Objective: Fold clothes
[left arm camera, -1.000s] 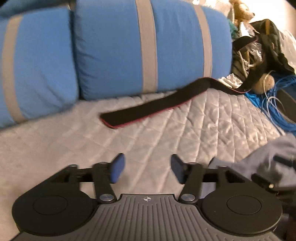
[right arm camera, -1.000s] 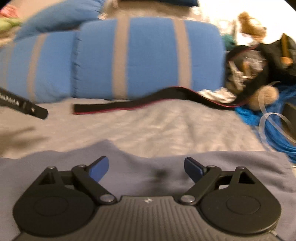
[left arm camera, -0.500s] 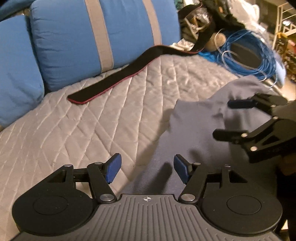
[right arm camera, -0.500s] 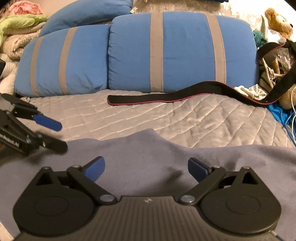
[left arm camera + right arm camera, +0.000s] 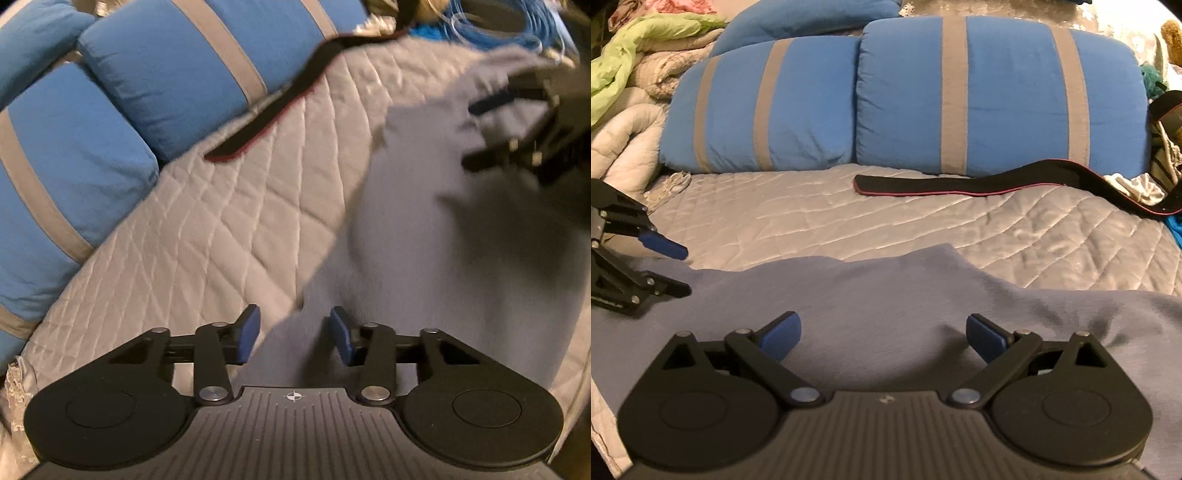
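Across the bed a pale grey quilted cover (image 5: 923, 218) lies stitched in diamonds, and the grey garment (image 5: 905, 295) is spread on its near half. At twelve o'clock in the right wrist view two blue pillows with grey stripes (image 5: 997, 96) stand against the head of the bed, and a black strap with a red edge (image 5: 960, 182) lies along their foot, trailing off toward three o'clock. Up at ten o'clock there's a heap of bedding, a lime green sheet (image 5: 639, 40) on top of it. From the left wrist view, a tangle of blue cable (image 5: 509, 26) sits at one o'clock beyond the bed's edge.

Now the left gripper (image 5: 295, 334): its blue pads are parted with a moderate gap, nothing between them, poised right at the garment's edge where cloth meets quilt. The right gripper (image 5: 882, 336) is spread much wider, holding nothing, and sits over the middle of the garment. Each shows in the other's camera, the left one at nine o'clock from the right wrist.

Some small white lettering runs along the left gripper's side, too cropped and small to read.
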A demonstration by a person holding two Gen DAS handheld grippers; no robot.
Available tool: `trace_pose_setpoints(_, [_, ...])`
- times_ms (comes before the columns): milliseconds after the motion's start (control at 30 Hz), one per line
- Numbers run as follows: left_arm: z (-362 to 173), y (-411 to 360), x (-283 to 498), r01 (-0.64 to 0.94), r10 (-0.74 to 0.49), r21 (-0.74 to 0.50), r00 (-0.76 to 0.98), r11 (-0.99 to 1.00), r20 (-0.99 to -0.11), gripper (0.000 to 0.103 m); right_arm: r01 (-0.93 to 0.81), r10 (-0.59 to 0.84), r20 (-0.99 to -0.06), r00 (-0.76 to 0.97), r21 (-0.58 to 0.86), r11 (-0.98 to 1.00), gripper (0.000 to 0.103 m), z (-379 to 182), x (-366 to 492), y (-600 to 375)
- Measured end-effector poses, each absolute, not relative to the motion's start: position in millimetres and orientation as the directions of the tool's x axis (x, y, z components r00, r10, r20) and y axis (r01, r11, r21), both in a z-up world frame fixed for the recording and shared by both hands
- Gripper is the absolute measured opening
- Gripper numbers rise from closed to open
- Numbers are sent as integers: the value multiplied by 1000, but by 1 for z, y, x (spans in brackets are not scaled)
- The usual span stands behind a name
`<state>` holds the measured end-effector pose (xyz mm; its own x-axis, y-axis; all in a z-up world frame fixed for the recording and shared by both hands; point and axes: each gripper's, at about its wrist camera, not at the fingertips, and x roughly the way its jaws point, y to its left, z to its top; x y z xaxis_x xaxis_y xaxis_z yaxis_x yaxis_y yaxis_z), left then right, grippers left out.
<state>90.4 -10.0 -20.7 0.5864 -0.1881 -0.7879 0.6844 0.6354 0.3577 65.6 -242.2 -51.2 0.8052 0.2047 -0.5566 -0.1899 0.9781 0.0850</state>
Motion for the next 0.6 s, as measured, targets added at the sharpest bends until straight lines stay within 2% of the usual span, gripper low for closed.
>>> trace_pose_setpoints(167, [-23,-2,93,688,-203,321,565,651,-800,38,-203,198,-567,799,55,978,100,-54,65,-237])
trace_pose_setpoints(200, [-23,0,94,689,-208,308,558,656,-803,34,-204,197,-569,798,53,978,100,-54,65,-236])
trace_pose_setpoints(300, [-24,8,100,681,-225,258,534,685,-815,8,-203,195,-572,797,49,978,100,-55,65,-236])
trace_pose_setpoints(333, [-22,11,102,674,-230,239,528,699,-817,4,-200,190,-576,795,47,979,100,-55,66,-236])
trace_pose_setpoints(467, [-17,28,112,637,-254,152,498,756,-829,4,-184,166,-605,778,34,982,100,-61,69,-236])
trace_pose_setpoints(600, [-21,38,122,580,-211,136,490,803,-846,4,-179,155,-620,769,23,984,101,-64,71,-237])
